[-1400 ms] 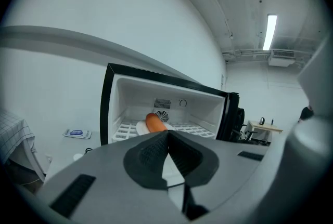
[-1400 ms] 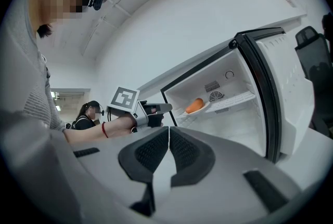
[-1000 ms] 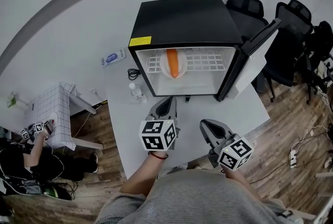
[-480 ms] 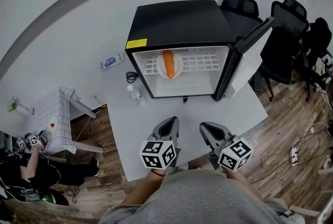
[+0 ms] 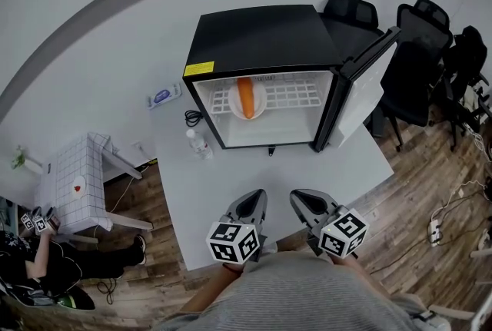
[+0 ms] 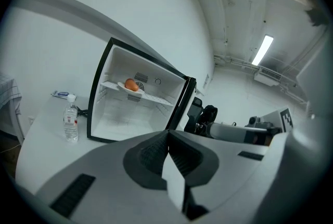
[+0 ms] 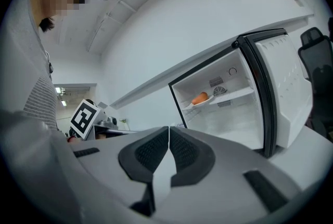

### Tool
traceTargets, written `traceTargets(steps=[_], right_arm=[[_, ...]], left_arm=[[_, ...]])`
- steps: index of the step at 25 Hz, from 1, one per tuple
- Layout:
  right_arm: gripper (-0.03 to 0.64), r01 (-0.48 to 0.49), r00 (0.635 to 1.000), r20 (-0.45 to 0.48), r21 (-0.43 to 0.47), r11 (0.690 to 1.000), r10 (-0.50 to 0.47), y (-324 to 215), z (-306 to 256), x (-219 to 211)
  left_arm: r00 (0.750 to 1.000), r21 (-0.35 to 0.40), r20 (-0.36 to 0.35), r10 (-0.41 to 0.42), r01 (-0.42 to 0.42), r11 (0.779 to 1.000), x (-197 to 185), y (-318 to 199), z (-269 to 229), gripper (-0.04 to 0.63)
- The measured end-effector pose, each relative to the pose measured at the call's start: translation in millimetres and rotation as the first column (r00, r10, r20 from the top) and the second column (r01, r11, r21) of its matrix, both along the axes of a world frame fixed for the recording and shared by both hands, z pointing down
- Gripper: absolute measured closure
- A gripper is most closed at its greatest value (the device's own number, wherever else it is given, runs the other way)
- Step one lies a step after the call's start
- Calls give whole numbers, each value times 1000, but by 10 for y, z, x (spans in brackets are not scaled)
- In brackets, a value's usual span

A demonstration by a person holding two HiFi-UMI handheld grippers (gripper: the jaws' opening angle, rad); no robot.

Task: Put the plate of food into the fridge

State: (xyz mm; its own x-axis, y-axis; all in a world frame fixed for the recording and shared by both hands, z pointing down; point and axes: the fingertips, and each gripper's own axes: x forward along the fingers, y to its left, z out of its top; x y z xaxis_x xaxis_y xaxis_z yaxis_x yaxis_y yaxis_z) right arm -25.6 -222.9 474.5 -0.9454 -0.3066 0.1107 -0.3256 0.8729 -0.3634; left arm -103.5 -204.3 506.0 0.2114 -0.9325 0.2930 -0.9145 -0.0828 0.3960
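Note:
A black mini fridge point(image 5: 261, 38) stands on the white table point(image 5: 223, 176) with its door point(image 5: 361, 84) swung open to the right. Inside, a white plate point(image 5: 247, 100) with an orange piece of food point(image 5: 245, 96) rests on the wire shelf point(image 5: 296, 94); the plate point(image 6: 130, 88) shows in the left gripper view and the plate point(image 7: 200, 101) in the right gripper view. My left gripper point(image 5: 250, 203) and right gripper point(image 5: 301, 201) hang side by side near the table's front edge, well back from the fridge. Both are shut and empty.
A water bottle point(image 5: 198, 143) stands on the table left of the fridge, with a black cable point(image 5: 189, 118) and a small packet point(image 5: 164, 97) behind it. Black office chairs point(image 5: 419, 45) crowd the right. A small tiled table point(image 5: 73, 180) and a seated person point(image 5: 38, 256) are at lower left.
Both grippers have drawn back from the fridge toward the table's front edge, the left one farther. The plate stays on the shelf and the door stays open.

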Motion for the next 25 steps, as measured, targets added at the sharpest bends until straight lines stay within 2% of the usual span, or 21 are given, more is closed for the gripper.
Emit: traceTargets(steps=[8, 16, 25], right_arm=[[603, 9, 1000, -17, 29, 1000, -8, 33, 31, 52], [603, -16, 995, -100, 54, 998, 22, -3, 160, 107], [603, -6, 995, -96, 51, 999, 11, 1, 152, 79]], left_arm=[[997, -17, -14, 72, -73, 997, 315, 4, 51, 584], [997, -39, -4, 72, -73, 997, 328, -2, 123, 584], [997, -57, -20, 77, -78, 995, 346, -3, 169, 584]])
